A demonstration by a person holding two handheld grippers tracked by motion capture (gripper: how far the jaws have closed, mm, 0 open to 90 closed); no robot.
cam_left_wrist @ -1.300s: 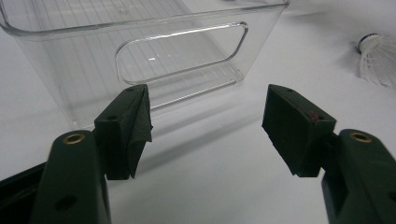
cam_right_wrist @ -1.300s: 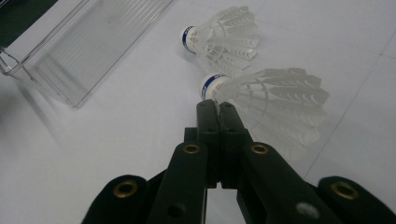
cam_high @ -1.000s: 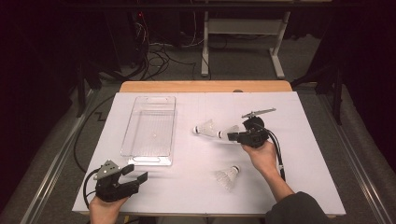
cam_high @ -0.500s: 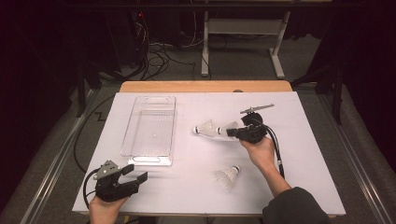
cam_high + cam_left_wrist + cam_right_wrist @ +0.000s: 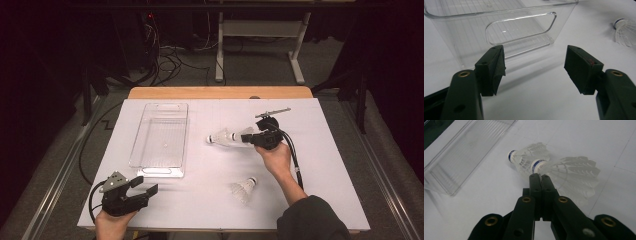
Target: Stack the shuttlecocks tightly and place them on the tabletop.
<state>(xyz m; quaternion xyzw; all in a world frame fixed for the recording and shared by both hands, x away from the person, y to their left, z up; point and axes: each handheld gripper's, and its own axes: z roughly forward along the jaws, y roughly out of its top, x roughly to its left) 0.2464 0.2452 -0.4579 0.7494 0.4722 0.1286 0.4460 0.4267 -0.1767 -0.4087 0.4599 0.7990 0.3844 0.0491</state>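
Shuttlecock [image 5: 564, 173] is pinched at its skirt by the closed right gripper [image 5: 540, 178] above the counter [image 5: 210, 170], so transfer is under way; next, carry it to the clear bin [image 5: 161, 134], while the left gripper [image 5: 534, 65] fingers gape empty.

Black hand-held gripper [image 5: 134, 192] each hand: brass-ringed screw holes, grey three-cornered top plate, trailing black cable; dark sleeve [image 5: 312, 220].
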